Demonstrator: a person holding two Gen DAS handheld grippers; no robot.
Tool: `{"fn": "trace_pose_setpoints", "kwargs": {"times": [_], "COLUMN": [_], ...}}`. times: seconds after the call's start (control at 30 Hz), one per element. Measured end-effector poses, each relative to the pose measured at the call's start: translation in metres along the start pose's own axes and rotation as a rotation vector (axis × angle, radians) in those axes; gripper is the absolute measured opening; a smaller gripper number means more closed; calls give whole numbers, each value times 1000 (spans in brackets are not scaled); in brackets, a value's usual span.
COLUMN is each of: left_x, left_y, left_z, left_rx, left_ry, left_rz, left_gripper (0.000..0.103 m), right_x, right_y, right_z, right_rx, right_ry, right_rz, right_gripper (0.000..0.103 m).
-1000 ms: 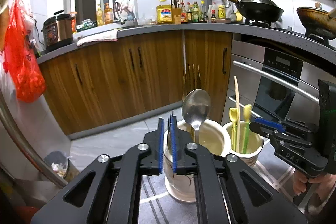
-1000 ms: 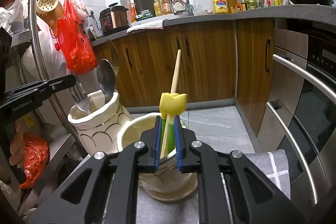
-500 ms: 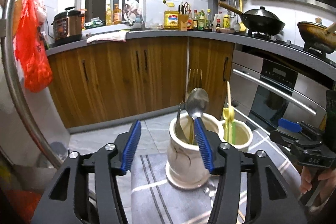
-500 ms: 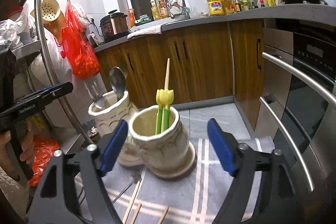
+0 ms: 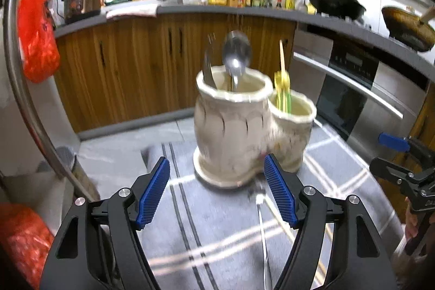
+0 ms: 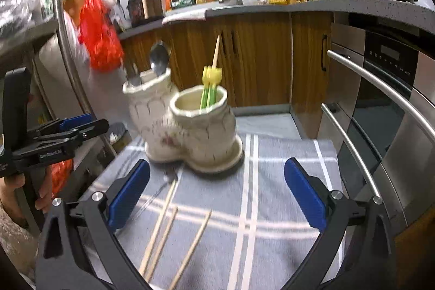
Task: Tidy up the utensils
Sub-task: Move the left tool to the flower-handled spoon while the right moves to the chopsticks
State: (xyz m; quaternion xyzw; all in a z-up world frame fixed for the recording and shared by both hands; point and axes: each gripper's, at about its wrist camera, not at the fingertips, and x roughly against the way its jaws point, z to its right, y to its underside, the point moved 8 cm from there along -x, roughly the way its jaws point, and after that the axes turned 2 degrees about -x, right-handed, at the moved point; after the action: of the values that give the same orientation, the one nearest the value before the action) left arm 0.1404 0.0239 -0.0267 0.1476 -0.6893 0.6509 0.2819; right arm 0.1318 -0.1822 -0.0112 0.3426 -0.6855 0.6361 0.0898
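Left gripper [image 5: 217, 192]: jaws spread wide, nothing between the blue pads [image 5: 152, 192]. Right gripper [image 6: 217, 197]: jaws likewise spread wide, holding nothing.

Ahead of both grippers, a cream ceramic utensil holder [image 5: 231, 132] with two joined cups stands upright on a grey striped cloth [image 5: 190, 222].

- Taller cup [image 5: 231, 94]: directly ahead of the left gripper, slightly right of its centre line. It contains a metal spoon [image 5: 236, 52], bowl end up, and a fork [image 5: 208, 69] leaning on the rim to the spoon's left.
- Shorter cup [image 6: 199, 102]: ahead of the right gripper, slightly left of its centre line. It contains green-stemmed, yellow-topped utensils [image 6: 209, 89] and one wooden chopstick [image 6: 216, 50] standing above them.

Loose items on the cloth:
- Three wooden chopsticks [image 6: 163, 224] lie between the right gripper's jaws, toward its left finger, angled toward the holder.
- A metal utensil [image 5: 262, 230] lies just inside the left gripper's right finger, its head near the base of the holder; blur prevents identifying its type.

The right gripper's tip [image 5: 391, 142] appears at the right edge of the left wrist view; the left gripper's body [image 6: 54, 137] appears at the left edge of the right wrist view, well apart from the holder.
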Motion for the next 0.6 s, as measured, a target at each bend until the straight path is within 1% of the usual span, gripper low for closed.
{"fn": "trace_pose_setpoints", "kwargs": {"times": [0.07,0.13,0.3,0.4,0.47,0.57,0.6], "left_x": [-6,-12,-27,-30,-31,-33,-34], "left_y": [13,27,58,69,74,79,79], "left_z": [2,5,10,15,17,19,21], "left_rx": [-3,-3,-1,-15,-14,-12,-17], "left_ry": [3,10,27,30,35,44,45], "left_rz": [-26,-55,-133,-154,-164,-176,-178], "left_gripper": [73,73,73,73,73,73,73], "right_x": [-2,-8,-22,-29,-31,-35,-36], "right_y": [11,25,56,71,78,87,89], "right_z": [-2,-3,-1,2,4,4,3], "right_rx": [16,24,11,-10,-17,-20,-20], "right_ry": [8,9,16,18,23,25,24], "right_rz": [-26,-71,-176,-229,-249,-274,-283], "right_gripper": [98,98,98,98,97,93,89]}}
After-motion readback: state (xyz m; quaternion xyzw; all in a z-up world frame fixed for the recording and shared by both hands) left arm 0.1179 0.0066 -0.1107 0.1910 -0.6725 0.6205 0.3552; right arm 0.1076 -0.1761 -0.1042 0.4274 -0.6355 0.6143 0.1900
